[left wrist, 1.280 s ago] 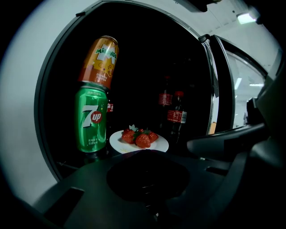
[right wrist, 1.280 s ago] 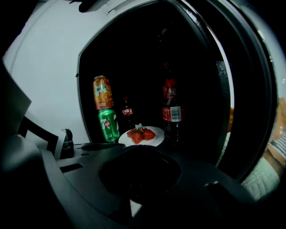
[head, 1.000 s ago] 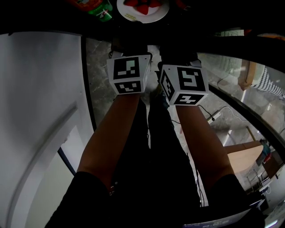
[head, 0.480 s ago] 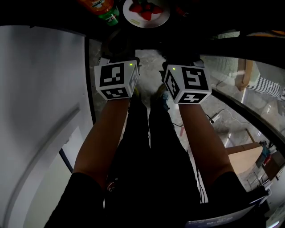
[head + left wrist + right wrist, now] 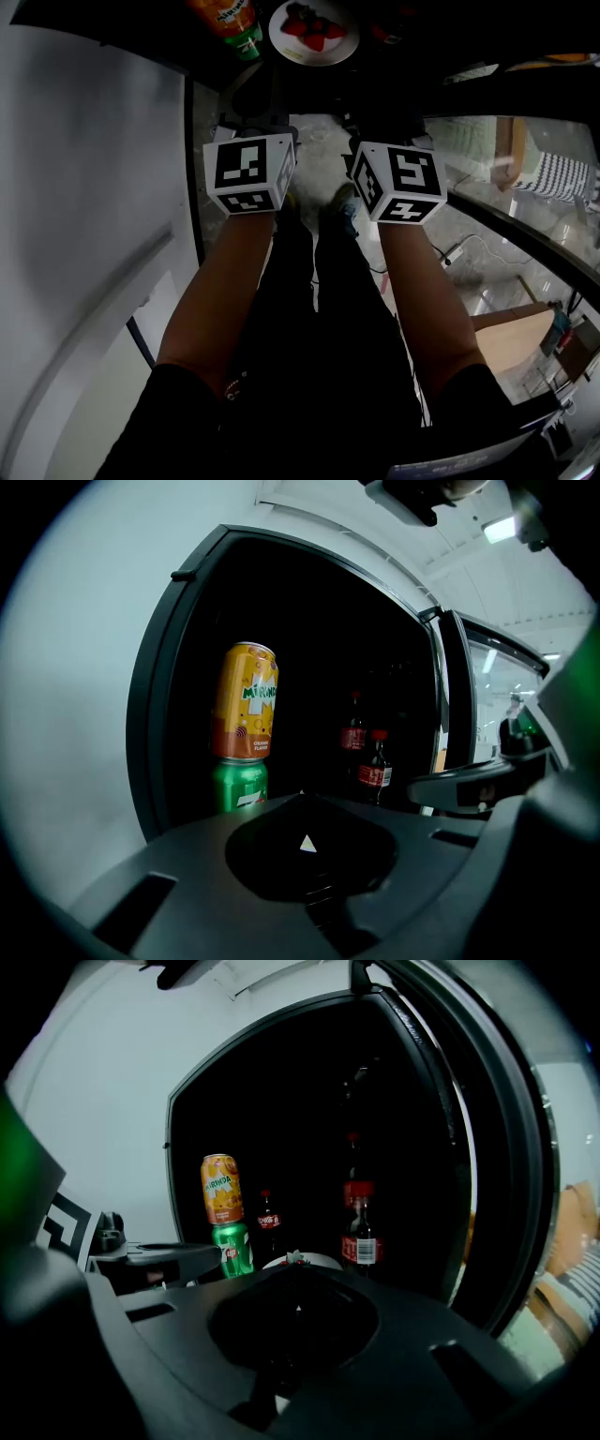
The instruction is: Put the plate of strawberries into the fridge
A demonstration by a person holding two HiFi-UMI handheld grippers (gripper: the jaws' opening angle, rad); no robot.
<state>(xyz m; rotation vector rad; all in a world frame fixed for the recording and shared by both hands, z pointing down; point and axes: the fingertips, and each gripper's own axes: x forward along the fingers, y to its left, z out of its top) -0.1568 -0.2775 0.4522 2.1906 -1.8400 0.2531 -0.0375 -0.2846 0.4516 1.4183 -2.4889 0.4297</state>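
The white plate (image 5: 334, 54) of red strawberries (image 5: 314, 36) stands on a dark fridge shelf at the top of the head view. Its rim (image 5: 314, 1260) shows just past my right gripper (image 5: 295, 1271) in the right gripper view. Both grippers hang in front of the open fridge, short of the shelf. My left gripper (image 5: 251, 139) and right gripper (image 5: 389, 133) are side by side, each with its jaws shut on nothing. In the left gripper view, my left gripper (image 5: 302, 797) points at the cans.
An orange can (image 5: 246, 700) stands on a green can (image 5: 240, 785) left of the plate. Cola bottles (image 5: 362, 1232) stand at the back. The open glass door (image 5: 487, 1147) is on the right and a white wall (image 5: 84, 187) on the left. The person's legs are below.
My left gripper has moved a little to the left, away from the right one. The plate stays on the shelf, and more of the fridge shows at the top.
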